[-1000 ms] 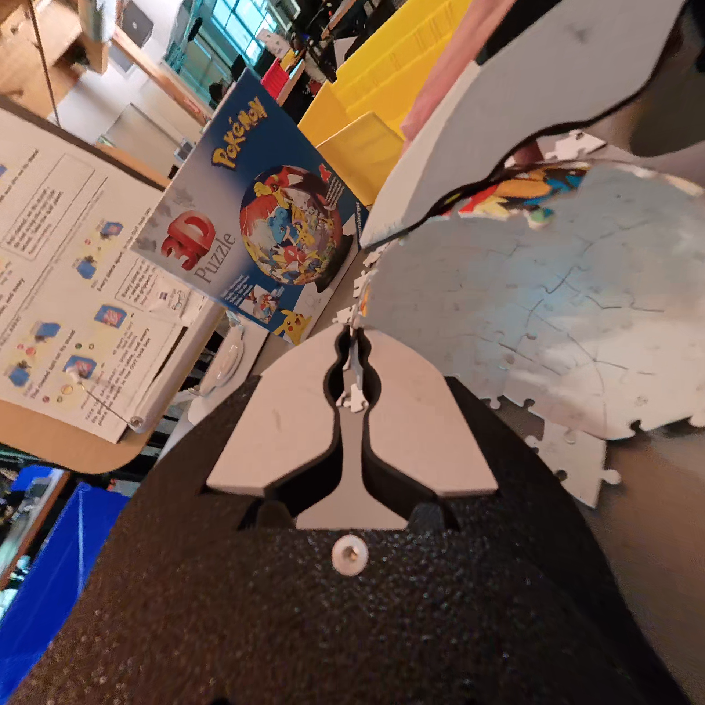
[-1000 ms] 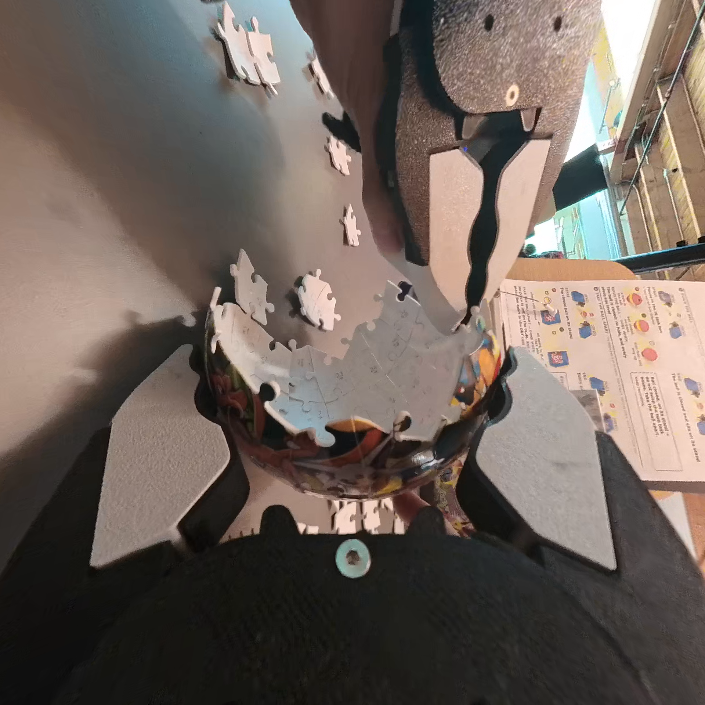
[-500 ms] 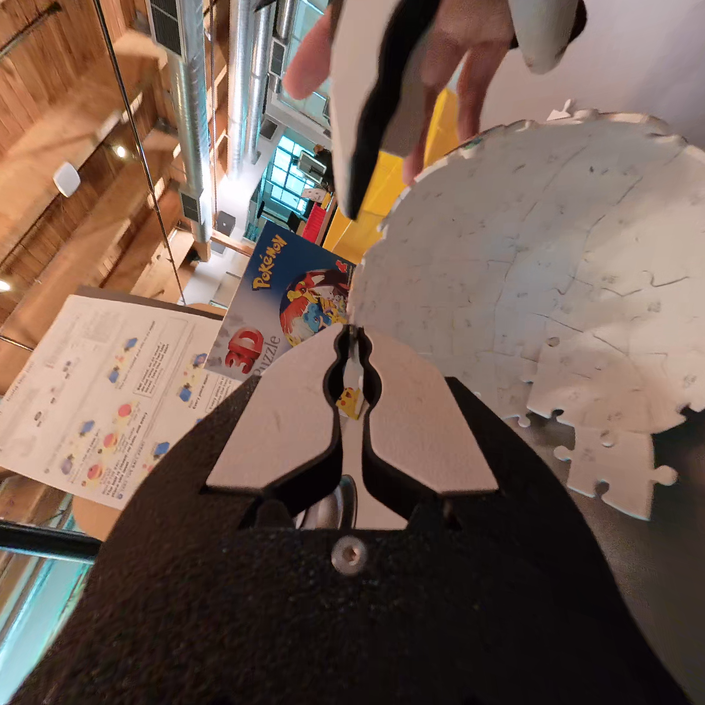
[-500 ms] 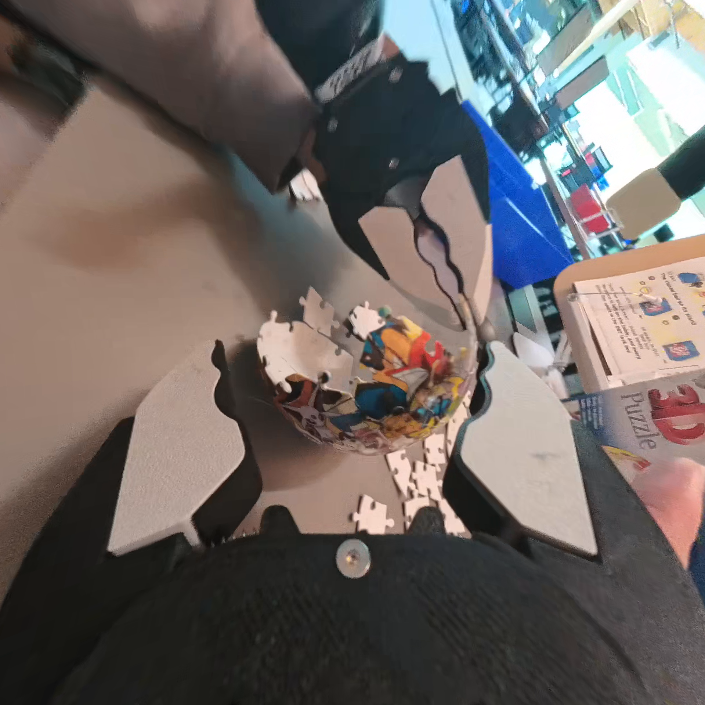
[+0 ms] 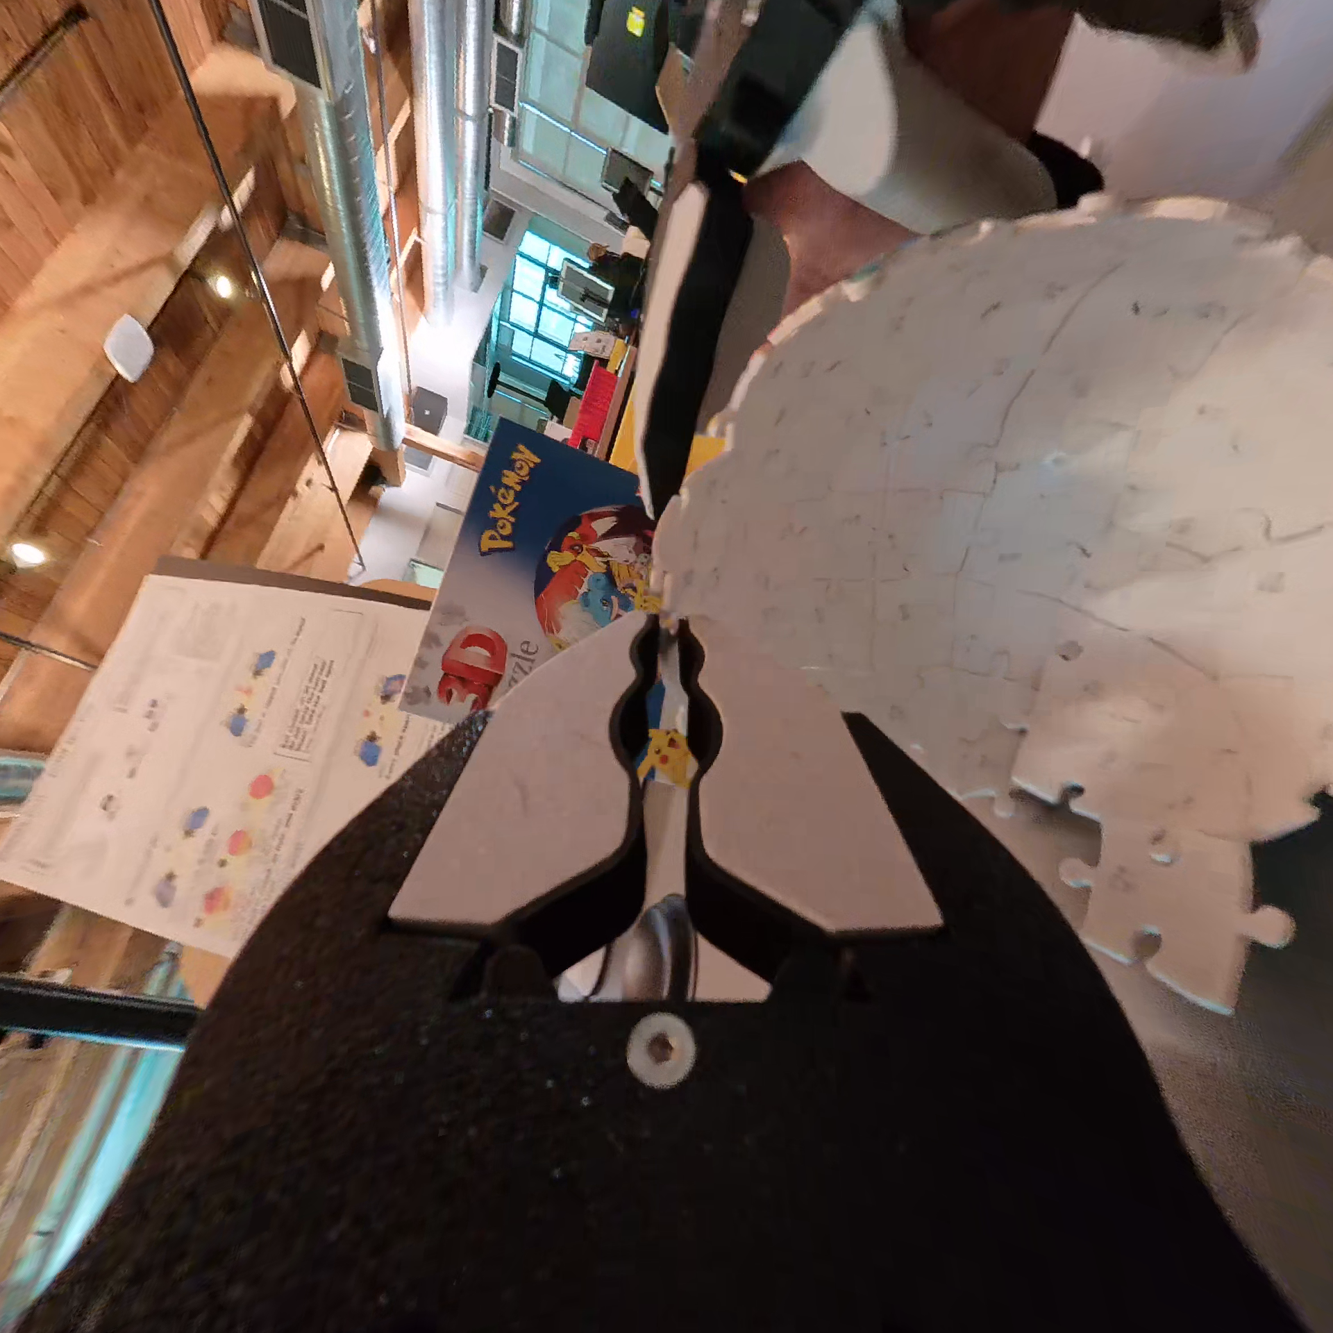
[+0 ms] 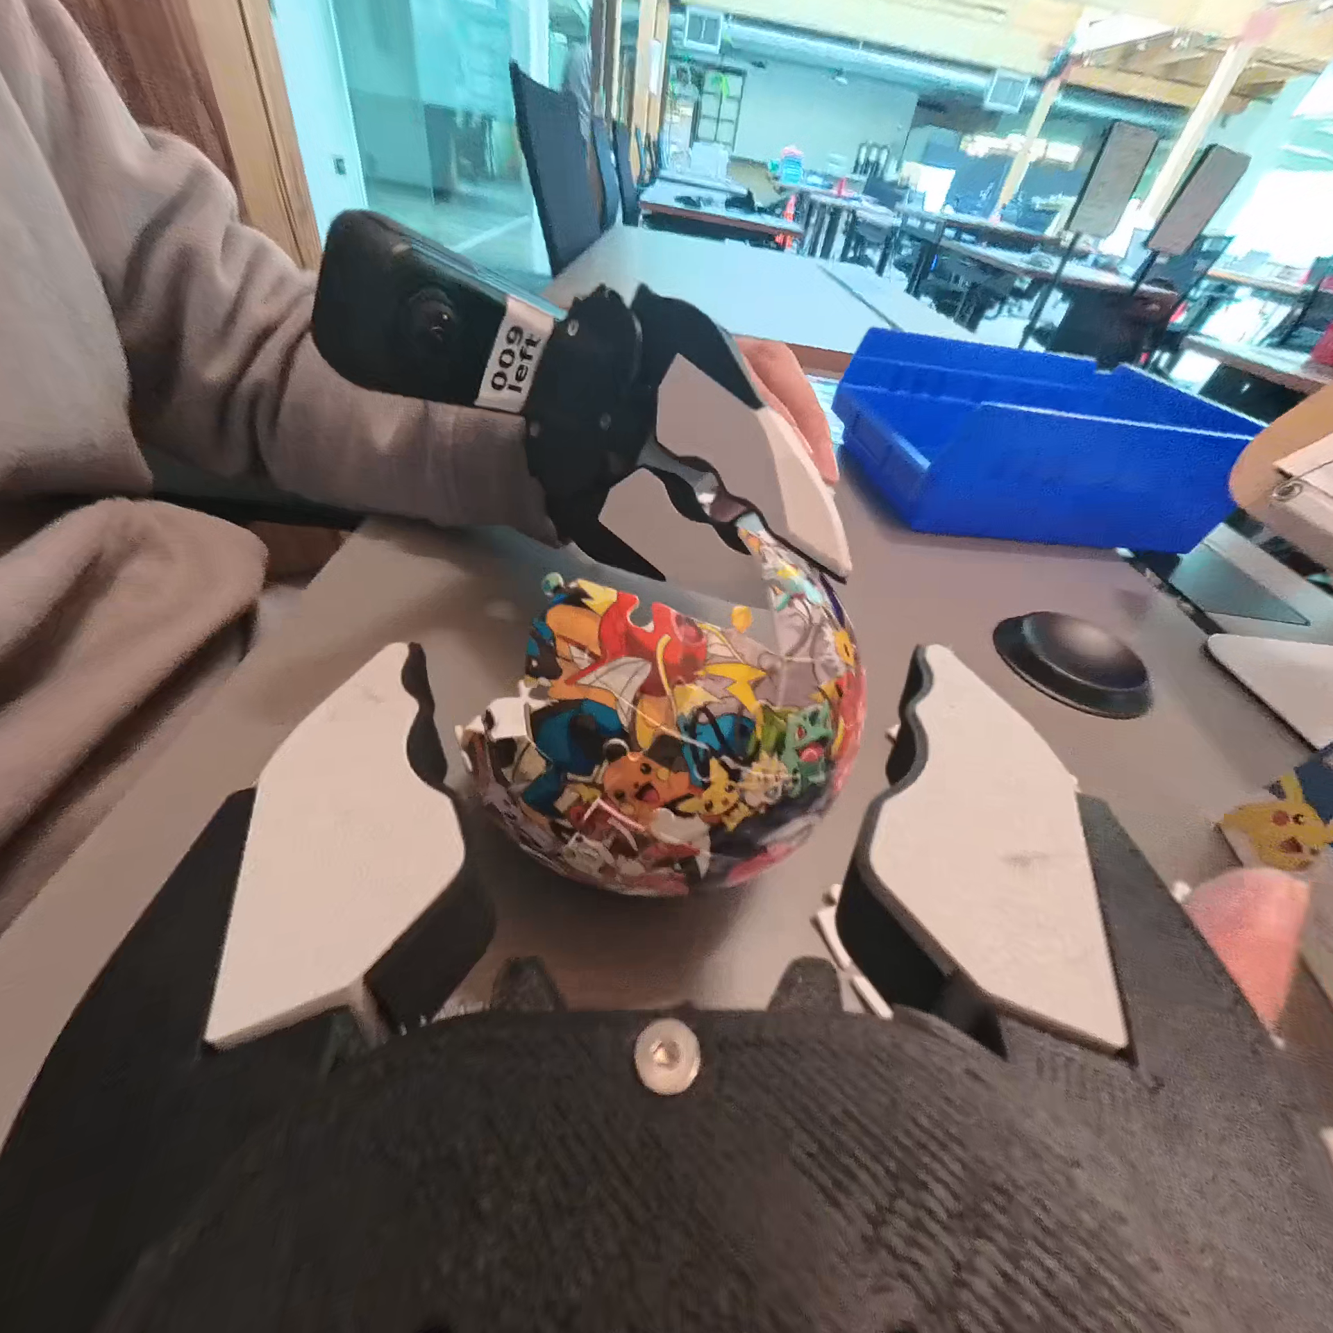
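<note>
Colourful half-built puzzle sphere [image 6: 685, 750] resting on grey table [image 6: 1082, 736], rim pinched at upper edge by left gripper [image 6: 786, 555], clamped tight on that rim [image 5: 667, 635]. White inner shell [image 5: 1010, 541] spreading right of its tips. Right gripper [image 6: 667, 721] spread wide, pads flanking the sphere, not touching. Grey sleeve [image 6: 252, 375] reaching in from left, gripper angled downward. Blue bin [image 6: 1010, 447] behind; puzzle box [image 5: 519, 570] beyond.

A half-built puzzle ball [image 6: 685, 750], a bowl-shaped shell with bright cartoon print outside and a plain white inside [image 5: 1010, 541], stands on the grey desk [image 6: 1082, 721], its rim pinched by the left gripper [image 6: 786, 548].
</note>
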Demonstrator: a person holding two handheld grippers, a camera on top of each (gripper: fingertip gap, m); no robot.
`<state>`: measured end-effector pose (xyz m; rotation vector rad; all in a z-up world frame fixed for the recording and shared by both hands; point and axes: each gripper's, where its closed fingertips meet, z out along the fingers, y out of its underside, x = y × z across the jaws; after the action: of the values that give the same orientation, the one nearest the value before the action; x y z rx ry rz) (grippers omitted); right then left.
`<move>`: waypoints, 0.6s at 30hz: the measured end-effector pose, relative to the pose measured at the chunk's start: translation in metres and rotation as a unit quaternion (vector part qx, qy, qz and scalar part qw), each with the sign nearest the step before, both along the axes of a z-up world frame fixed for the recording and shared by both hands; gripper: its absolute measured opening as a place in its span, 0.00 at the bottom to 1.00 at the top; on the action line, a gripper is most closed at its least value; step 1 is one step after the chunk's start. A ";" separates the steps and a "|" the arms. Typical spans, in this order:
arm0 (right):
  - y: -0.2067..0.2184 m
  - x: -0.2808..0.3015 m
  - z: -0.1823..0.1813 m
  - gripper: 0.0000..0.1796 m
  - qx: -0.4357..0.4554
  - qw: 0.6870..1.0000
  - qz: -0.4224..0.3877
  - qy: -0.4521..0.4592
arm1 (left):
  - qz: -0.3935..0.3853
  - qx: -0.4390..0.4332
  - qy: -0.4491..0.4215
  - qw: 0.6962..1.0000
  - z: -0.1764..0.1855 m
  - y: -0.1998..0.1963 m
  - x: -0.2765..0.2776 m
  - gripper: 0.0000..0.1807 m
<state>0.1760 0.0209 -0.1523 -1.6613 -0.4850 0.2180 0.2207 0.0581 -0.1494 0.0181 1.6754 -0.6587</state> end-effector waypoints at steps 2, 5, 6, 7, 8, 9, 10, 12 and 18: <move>0.002 0.001 -0.002 0.67 0.005 1.000 -0.009 -0.007 | -0.003 -0.040 0.011 0.999 0.004 -0.001 0.003 0.06; 0.004 0.003 -0.008 0.67 0.001 1.000 -0.019 -0.008 | -0.002 -0.116 0.054 0.992 0.008 0.001 0.010 0.14; 0.004 0.003 -0.007 0.67 0.007 1.000 -0.020 0.004 | -0.004 -0.144 0.079 0.986 0.007 0.002 0.011 0.16; 0.005 0.004 -0.008 0.69 0.010 1.000 -0.025 0.014 | 0.002 -0.178 0.110 0.978 0.006 0.004 0.012 0.18; 0.006 0.006 -0.009 0.69 0.012 0.999 -0.035 0.017 | 0.011 -0.215 0.151 0.965 0.002 0.007 0.012 0.20; 0.008 0.009 -0.010 0.69 0.014 0.999 -0.047 0.015 | 0.026 -0.255 0.198 0.946 -0.003 0.010 0.012 0.24; 0.009 0.010 -0.010 0.69 0.017 0.998 -0.054 0.013 | 0.042 -0.292 0.247 0.923 -0.008 0.013 0.011 0.30; 0.011 0.006 -0.007 0.67 0.024 0.998 -0.061 0.014 | 0.072 -0.331 0.342 0.876 -0.025 0.016 0.004 0.36; 0.016 -0.013 -0.010 0.68 0.010 0.993 -0.090 -0.081 | 0.160 -0.301 0.489 0.803 -0.080 0.024 -0.023 0.44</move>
<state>0.1635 0.0365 -0.1623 -1.6989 -0.4539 -0.0543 0.1980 0.0824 -0.2292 -1.2305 2.2585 -0.9949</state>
